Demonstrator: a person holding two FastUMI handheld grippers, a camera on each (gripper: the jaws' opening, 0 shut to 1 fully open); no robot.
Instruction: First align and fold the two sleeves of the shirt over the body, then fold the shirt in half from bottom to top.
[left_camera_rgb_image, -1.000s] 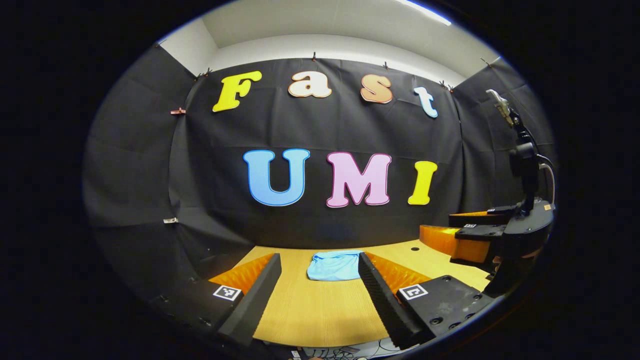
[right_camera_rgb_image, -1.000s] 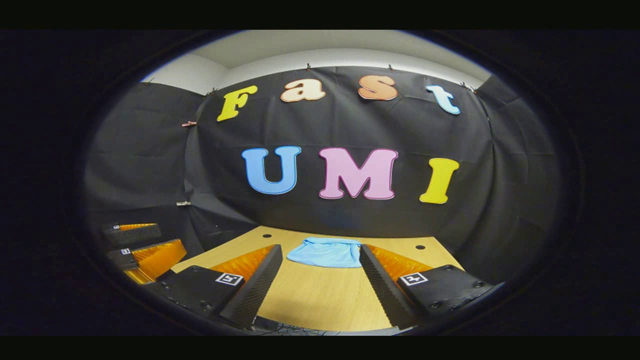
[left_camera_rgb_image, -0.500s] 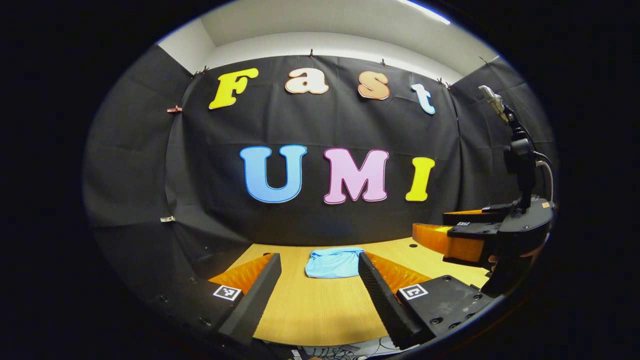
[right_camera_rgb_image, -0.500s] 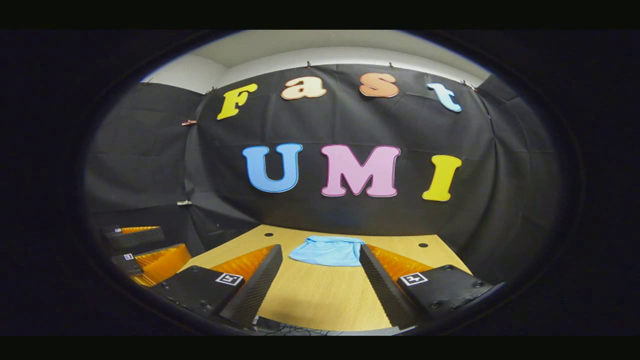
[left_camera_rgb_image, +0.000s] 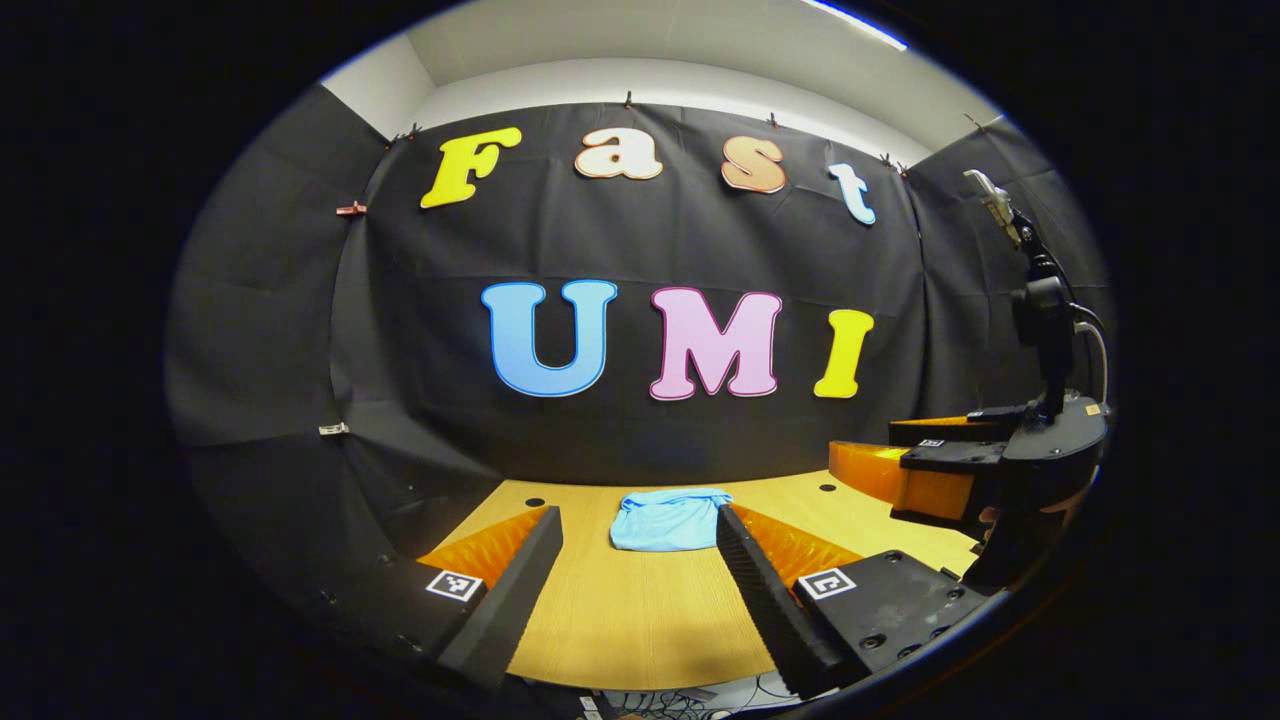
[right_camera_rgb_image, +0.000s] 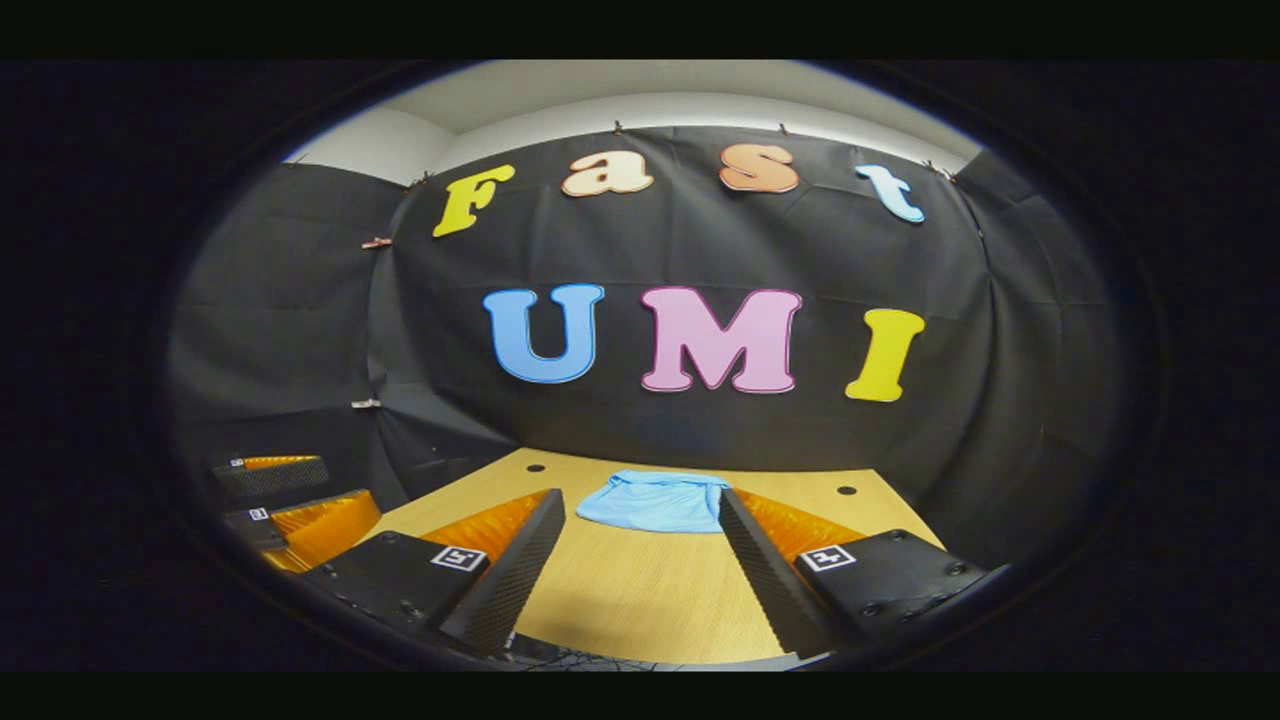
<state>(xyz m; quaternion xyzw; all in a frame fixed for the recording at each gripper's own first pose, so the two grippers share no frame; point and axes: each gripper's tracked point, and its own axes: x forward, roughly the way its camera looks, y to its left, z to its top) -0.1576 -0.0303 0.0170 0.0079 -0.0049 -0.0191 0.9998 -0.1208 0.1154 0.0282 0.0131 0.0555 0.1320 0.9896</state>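
Note:
A light blue shirt (left_camera_rgb_image: 668, 520) (right_camera_rgb_image: 655, 503) lies folded in a small flat bundle at the far end of the wooden table (left_camera_rgb_image: 640, 620) (right_camera_rgb_image: 640, 600). My left gripper (left_camera_rgb_image: 636, 513) hovers open over the near part of the table, well short of the shirt, with nothing between its fingers. My right gripper (right_camera_rgb_image: 640, 497) is open too, also back from the shirt and holding nothing. In the left gripper view the right gripper (left_camera_rgb_image: 865, 445) hangs at the right; in the right gripper view the left gripper (right_camera_rgb_image: 345, 485) sits low at the left.
Black cloth walls close in the table at the back and both sides. Two small round holes (left_camera_rgb_image: 534, 502) (left_camera_rgb_image: 828, 488) mark the tabletop's far corners. Cables (left_camera_rgb_image: 680, 700) hang below the near edge. A thin mast (left_camera_rgb_image: 1040, 300) rises from the right gripper.
Both grippers have drifted only slightly, and the left gripper view now sits a touch lower. The shirt lies where it was.

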